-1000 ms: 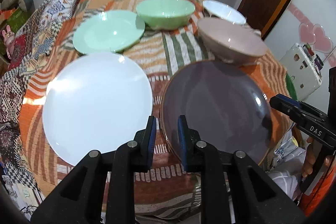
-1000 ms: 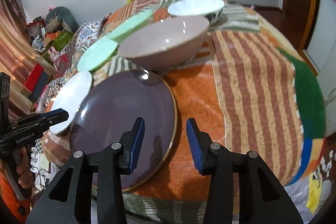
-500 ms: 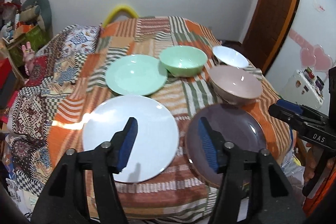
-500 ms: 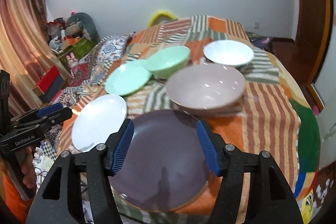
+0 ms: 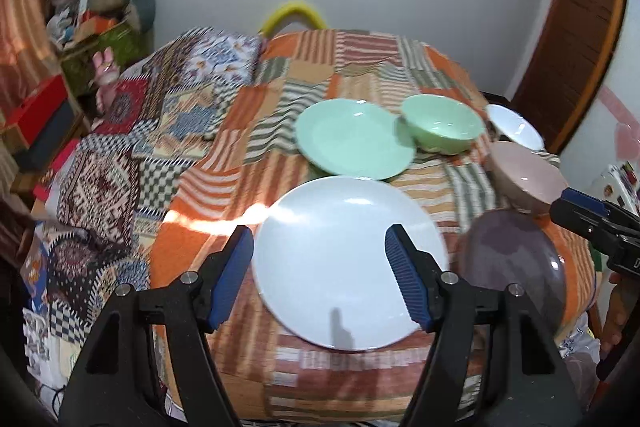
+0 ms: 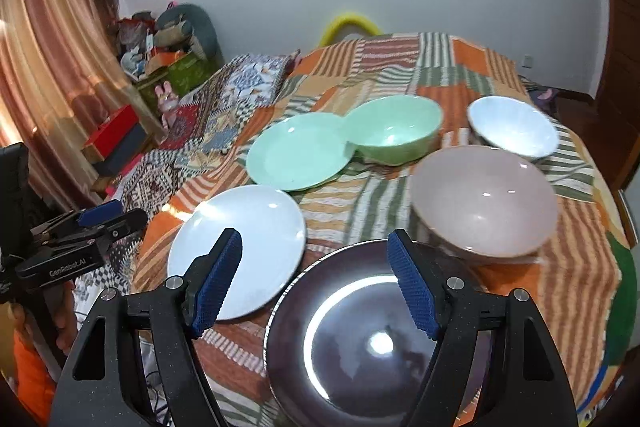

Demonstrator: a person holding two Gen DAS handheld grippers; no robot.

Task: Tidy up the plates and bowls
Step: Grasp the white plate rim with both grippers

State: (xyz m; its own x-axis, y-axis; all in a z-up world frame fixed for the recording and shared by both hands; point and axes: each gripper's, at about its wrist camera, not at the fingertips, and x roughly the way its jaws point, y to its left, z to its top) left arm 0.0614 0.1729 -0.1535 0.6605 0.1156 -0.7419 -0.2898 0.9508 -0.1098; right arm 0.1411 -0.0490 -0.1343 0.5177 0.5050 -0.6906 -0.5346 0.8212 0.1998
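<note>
Right wrist view shows nothing stacked yet — three plates and three bowls (image 6: 484, 199) lie separately on the patchwork cloth (image 6: 580, 267), both grippers (left (image 5: 320, 279), right (image 6: 314, 285)) gaping wide, empty, above the white plate (image 5: 344, 259) and purple plate (image 6: 360, 339).

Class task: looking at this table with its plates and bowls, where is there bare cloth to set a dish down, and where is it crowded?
Free: the striped cloth behind the green plate and green bowl, toward the wall; also the cloth right of the pink bowl. Crowded: the near half, where white plate, dark plate, pink bowl and white bowl sit close together, leaving only narrow strips.
</note>
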